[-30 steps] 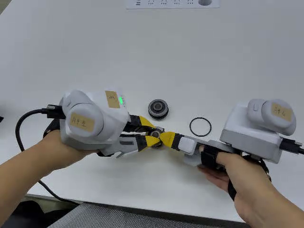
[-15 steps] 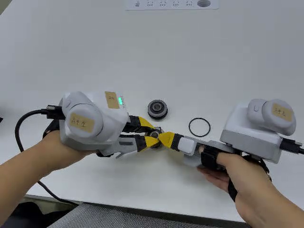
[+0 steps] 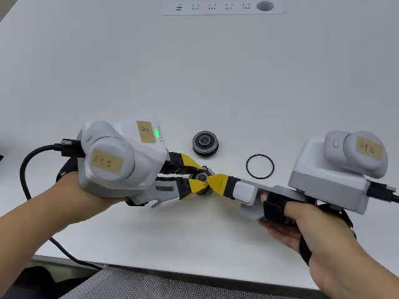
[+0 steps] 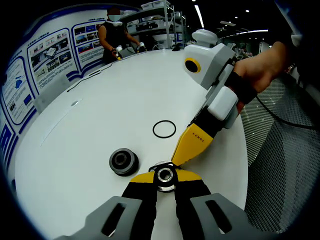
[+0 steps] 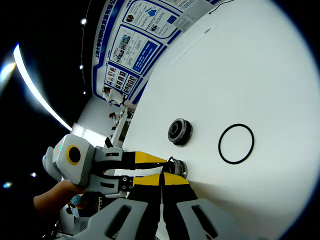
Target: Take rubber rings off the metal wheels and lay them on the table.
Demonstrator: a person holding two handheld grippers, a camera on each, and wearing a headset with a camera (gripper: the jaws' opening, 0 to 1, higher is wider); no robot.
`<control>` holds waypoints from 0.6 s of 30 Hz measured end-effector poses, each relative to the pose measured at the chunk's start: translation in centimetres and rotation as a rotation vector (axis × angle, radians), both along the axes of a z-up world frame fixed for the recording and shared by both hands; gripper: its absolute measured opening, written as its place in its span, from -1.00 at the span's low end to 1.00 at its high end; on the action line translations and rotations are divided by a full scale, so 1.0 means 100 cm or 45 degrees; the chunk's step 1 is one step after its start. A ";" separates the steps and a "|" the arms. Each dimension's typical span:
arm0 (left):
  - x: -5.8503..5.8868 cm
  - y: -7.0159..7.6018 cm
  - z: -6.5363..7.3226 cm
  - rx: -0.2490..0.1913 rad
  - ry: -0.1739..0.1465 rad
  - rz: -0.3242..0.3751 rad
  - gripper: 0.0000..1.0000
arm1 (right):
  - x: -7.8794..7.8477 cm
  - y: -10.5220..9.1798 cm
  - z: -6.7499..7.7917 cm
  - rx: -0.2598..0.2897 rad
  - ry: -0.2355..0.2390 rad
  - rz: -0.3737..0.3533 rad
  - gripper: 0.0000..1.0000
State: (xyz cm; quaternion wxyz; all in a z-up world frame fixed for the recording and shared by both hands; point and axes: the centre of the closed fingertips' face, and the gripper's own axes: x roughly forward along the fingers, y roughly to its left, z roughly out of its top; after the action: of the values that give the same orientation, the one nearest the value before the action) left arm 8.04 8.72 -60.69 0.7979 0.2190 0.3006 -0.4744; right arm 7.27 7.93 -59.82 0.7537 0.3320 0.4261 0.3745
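Two grippers meet tip to tip at one metal wheel, over the near part of the white table (image 3: 262, 81).

My left gripper (image 3: 194, 179) has its yellow-tipped jaws closed partway around the held wheel (image 4: 165, 176), one tip on each side of it, and the wheel's hub faces the left gripper view. My right gripper (image 5: 162, 176) comes in from the opposite side with its jaws pressed almost together and its tips at the rim of that wheel. I cannot tell whether they pinch the wheel's rubber ring. A second wheel (image 3: 206, 142) stands on the table just beyond the grippers. A loose rubber ring (image 3: 260, 166) lies flat to its right, apart from the second wheel and near my right gripper's body.
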 end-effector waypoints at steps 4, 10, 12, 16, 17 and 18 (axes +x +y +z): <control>-0.001 -0.001 0.001 -0.002 -0.002 -0.001 -0.75 | -0.001 0.000 0.002 -0.003 -0.014 0.005 -0.99; -0.001 -0.001 0.002 -0.003 -0.004 -0.001 -0.75 | -0.004 -0.001 0.004 0.001 -0.025 0.011 -0.99; -0.001 -0.001 0.001 -0.008 -0.005 0.000 -0.75 | -0.004 -0.002 0.004 -0.003 -0.031 0.009 -0.99; -0.002 -0.002 0.002 -0.004 -0.010 -0.004 -0.75 | -0.004 -0.002 0.004 0.001 -0.030 0.008 -0.99; -0.002 -0.002 0.002 -0.002 -0.011 -0.005 -0.75 | -0.004 -0.002 0.004 -0.002 -0.033 0.010 -0.99; -0.002 -0.003 0.002 -0.001 -0.013 -0.006 -0.75 | -0.003 -0.002 0.004 -0.008 -0.035 0.009 -0.99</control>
State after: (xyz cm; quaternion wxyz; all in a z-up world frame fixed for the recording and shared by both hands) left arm 7.86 8.46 -60.51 0.7983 0.2219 0.2959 -0.4753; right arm 6.92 7.68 -59.40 0.7593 0.3229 0.4179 0.3802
